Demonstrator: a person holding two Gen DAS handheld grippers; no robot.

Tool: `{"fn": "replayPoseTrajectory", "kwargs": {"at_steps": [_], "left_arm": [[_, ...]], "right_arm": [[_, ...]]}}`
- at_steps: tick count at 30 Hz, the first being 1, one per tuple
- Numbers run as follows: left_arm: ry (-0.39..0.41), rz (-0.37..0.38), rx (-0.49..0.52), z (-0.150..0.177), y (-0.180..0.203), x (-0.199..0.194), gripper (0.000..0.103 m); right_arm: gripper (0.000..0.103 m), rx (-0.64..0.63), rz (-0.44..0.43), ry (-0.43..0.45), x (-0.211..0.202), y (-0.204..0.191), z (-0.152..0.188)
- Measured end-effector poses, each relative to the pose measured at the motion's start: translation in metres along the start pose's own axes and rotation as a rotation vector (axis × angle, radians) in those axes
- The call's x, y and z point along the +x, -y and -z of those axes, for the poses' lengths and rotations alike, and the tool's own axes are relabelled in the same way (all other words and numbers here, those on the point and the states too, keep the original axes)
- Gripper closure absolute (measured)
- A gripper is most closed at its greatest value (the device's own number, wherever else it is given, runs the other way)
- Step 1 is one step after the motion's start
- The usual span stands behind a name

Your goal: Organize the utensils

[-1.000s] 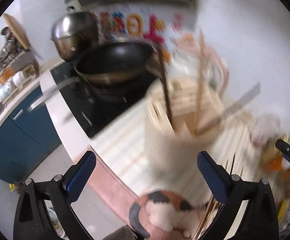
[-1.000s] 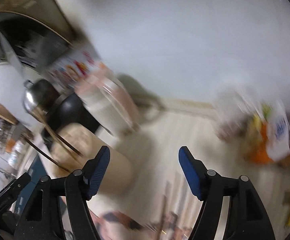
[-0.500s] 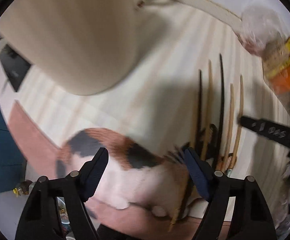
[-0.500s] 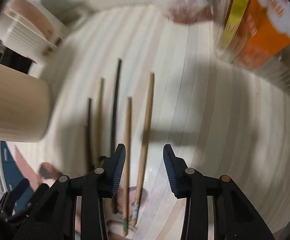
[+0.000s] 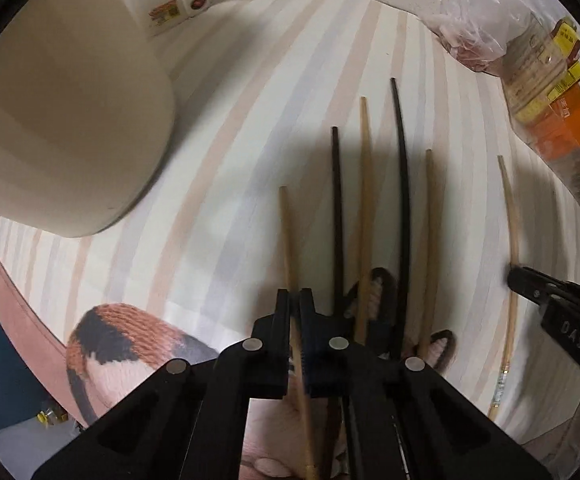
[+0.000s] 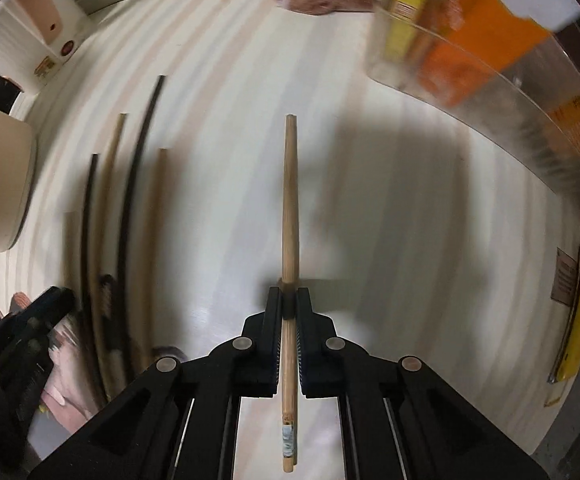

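Several wooden and black chopsticks lie side by side on the pale striped counter. My left gripper [image 5: 294, 300] is shut on the leftmost wooden chopstick [image 5: 286, 232]. My right gripper [image 6: 288, 298] is shut on another wooden chopstick [image 6: 290, 200], which also shows at the right of the left wrist view [image 5: 509, 216]. A cream utensil holder [image 5: 62, 120] stands to the left, its contents out of view. Two black chopsticks [image 5: 335, 200] and two wooden ones [image 5: 363, 184] lie loose between the grippers.
A cat-patterned knitted mat [image 5: 130, 344] lies under the chopsticks' near ends. A white appliance [image 6: 30, 48] stands at the back left. A plastic bag [image 5: 477, 20] and a clear bin of orange and yellow packets [image 6: 469, 32] crowd the back right.
Both grippers have dropped from facing the holder to the counter and shut, each on a wooden chopstick. The right one's chopstick now lies apart from the row.
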State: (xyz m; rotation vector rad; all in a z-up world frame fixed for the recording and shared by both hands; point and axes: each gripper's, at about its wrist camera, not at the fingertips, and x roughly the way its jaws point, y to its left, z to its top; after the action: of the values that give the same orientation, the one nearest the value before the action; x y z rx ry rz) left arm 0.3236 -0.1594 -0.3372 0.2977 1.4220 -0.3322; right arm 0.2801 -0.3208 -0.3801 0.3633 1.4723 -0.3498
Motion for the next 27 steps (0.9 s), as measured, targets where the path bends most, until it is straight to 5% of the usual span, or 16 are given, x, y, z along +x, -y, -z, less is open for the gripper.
{"fn": "replayPoseTrajectory", "kwargs": {"at_steps": [7,13,17,20,22,27], "left_arm": [[-0.038,0.05,-0.17,0.019,-0.067,-0.005,0.103],[-0.057,0.037,-0.201,0.025,-0.088,-0.001,0.103],[-0.074,0.14,-0.262,0.022,-0.093,0.0,0.1],[-0.092,0.186,-0.283,0.016,-0.089,0.001,0.086],[-0.089,0.178,-0.273,0.01,-0.082,0.004,0.067],[-0.078,0.053,-0.163,-0.004,-0.049,0.01,0.066]], "right_arm": [[0.096,0.013,-0.122,-0.046,0.003,0.007,0.013],[0.096,-0.029,-0.111,-0.043,0.004,-0.003,0.014],[0.096,-0.022,-0.1,-0.066,-0.002,-0.012,0.002],[0.096,-0.012,-0.097,-0.088,0.0,-0.015,-0.009],[0.096,-0.019,-0.087,-0.093,0.001,-0.017,-0.014],[0.095,-0.045,-0.047,-0.1,0.003,-0.031,-0.022]]}}
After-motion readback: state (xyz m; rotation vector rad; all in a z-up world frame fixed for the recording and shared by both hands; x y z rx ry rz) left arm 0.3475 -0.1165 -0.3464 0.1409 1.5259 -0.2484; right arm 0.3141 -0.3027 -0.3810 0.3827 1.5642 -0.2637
